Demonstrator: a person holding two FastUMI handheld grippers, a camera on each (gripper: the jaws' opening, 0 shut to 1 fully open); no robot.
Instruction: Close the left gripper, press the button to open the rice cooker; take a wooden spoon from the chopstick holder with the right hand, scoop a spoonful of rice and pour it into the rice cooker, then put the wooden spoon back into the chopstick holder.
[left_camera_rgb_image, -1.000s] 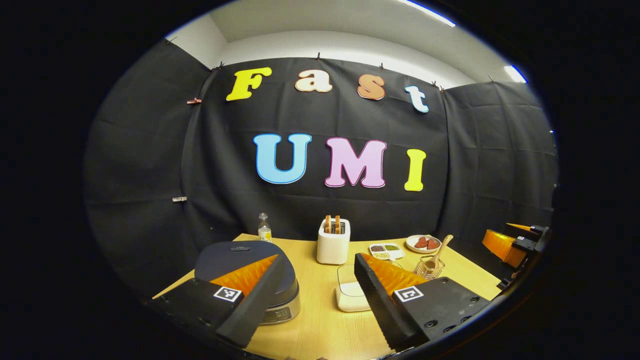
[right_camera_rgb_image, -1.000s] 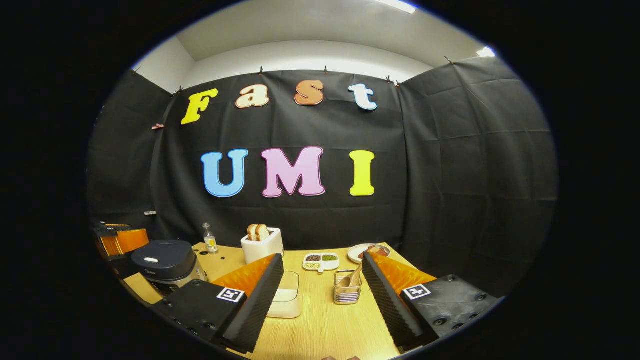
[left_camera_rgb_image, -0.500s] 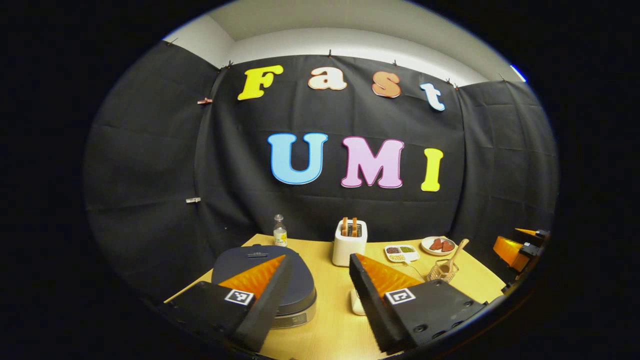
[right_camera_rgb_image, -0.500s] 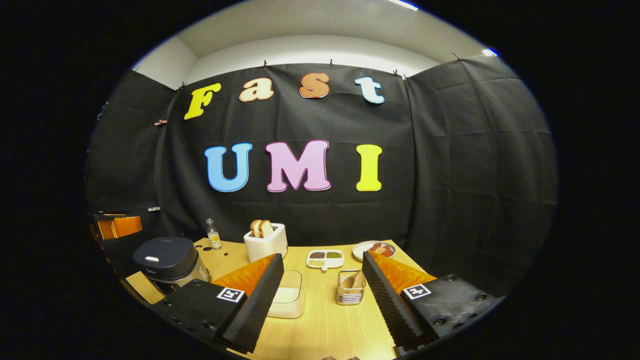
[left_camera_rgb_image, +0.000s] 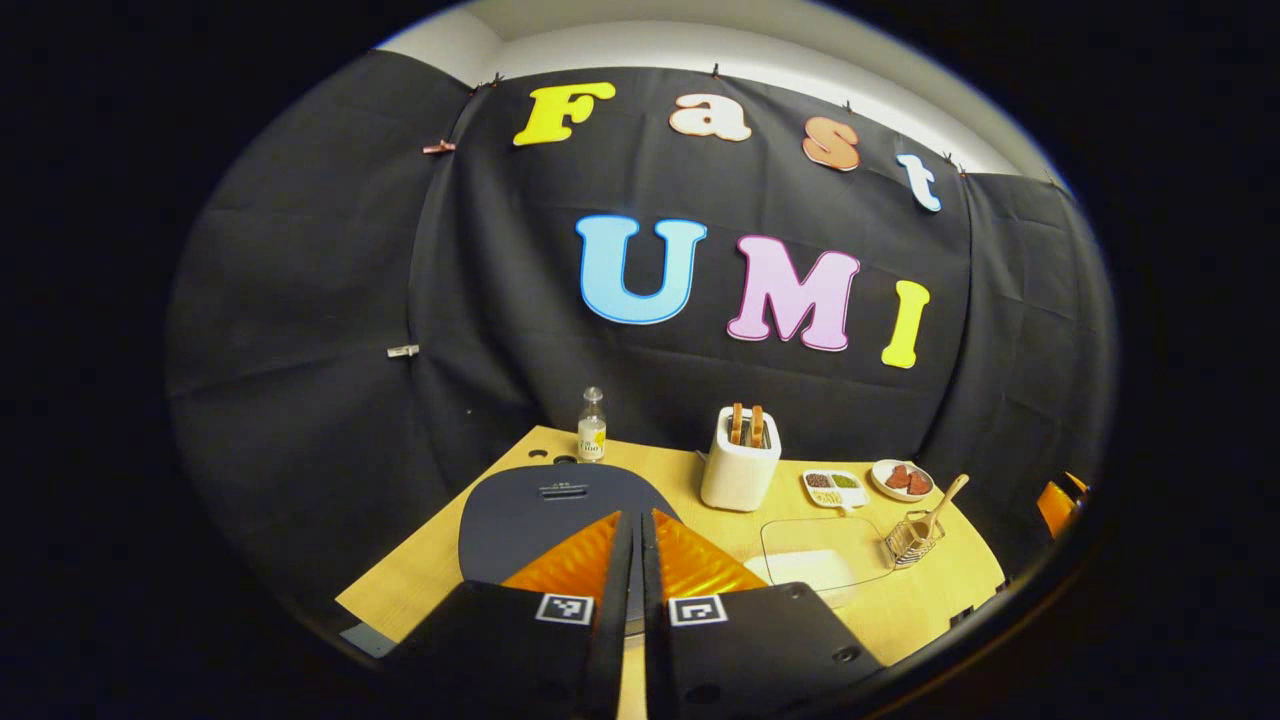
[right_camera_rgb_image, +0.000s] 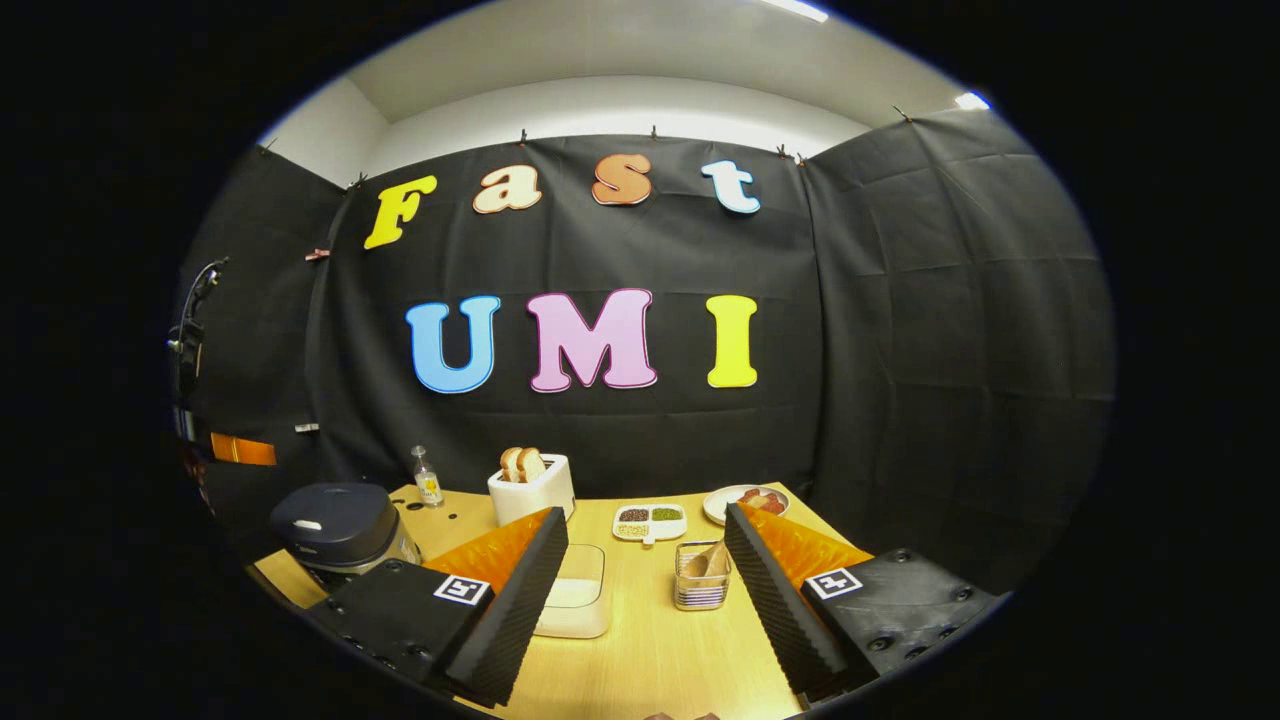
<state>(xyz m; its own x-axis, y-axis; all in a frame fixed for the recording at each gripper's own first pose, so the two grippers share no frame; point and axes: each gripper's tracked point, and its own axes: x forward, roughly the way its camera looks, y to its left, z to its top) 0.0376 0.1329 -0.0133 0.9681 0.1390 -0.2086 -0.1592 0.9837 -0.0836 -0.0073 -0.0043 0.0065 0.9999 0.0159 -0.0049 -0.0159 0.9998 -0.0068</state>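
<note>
Left claw (left_camera_rgb_image: 636, 530) closed tight on nothing, poised just above the rice cooker (left_camera_rgb_image: 560, 505), lid down, button unpressed. Right claw (right_camera_rgb_image: 645, 560) wide open, empty; wooden spoon (right_camera_rgb_image: 706, 562) waiting in the chopstick holder (right_camera_rgb_image: 699, 590) just ahead. Scooping, pouring, returning all left.

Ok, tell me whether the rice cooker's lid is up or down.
Down. The dark, rounded rice cooker has its lid lying flat on the body, no gap showing; the left tool hovers shut above it.

Dim booth, ceiling strip-light, fisheye-bent edges
</note>
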